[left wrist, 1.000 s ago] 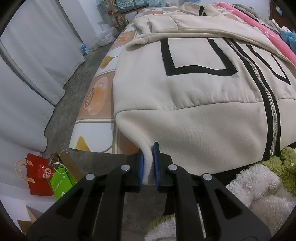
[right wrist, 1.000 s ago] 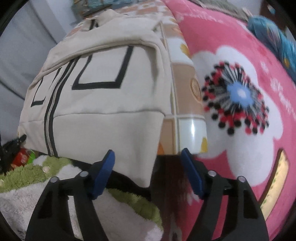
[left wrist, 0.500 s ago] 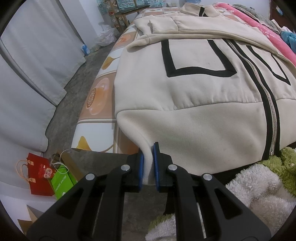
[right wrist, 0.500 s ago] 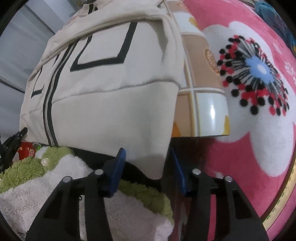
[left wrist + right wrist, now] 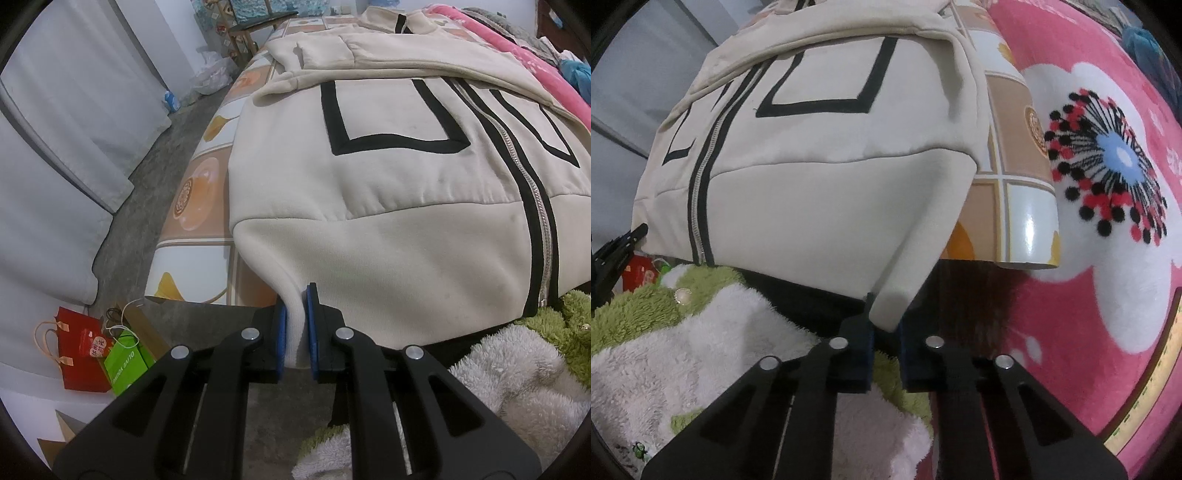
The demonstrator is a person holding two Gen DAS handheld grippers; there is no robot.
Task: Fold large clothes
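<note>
A cream zip-up jacket with black square outlines and a central zipper lies front up on the bed, its hem hanging over the near edge. My left gripper is shut on the hem's left corner. In the right wrist view the same jacket fills the upper left, and my right gripper is shut on the hem's right corner. The left gripper's black tip shows at that view's left edge.
The bed has an orange and white patterned sheet and a pink flower blanket to the right. A green and white fluffy fabric lies below the hem. Red and green bags stand on the floor by grey curtains.
My right gripper moved in on the hem's right corner and closed on it from wide open. My left gripper kept its hold and barely moved.
</note>
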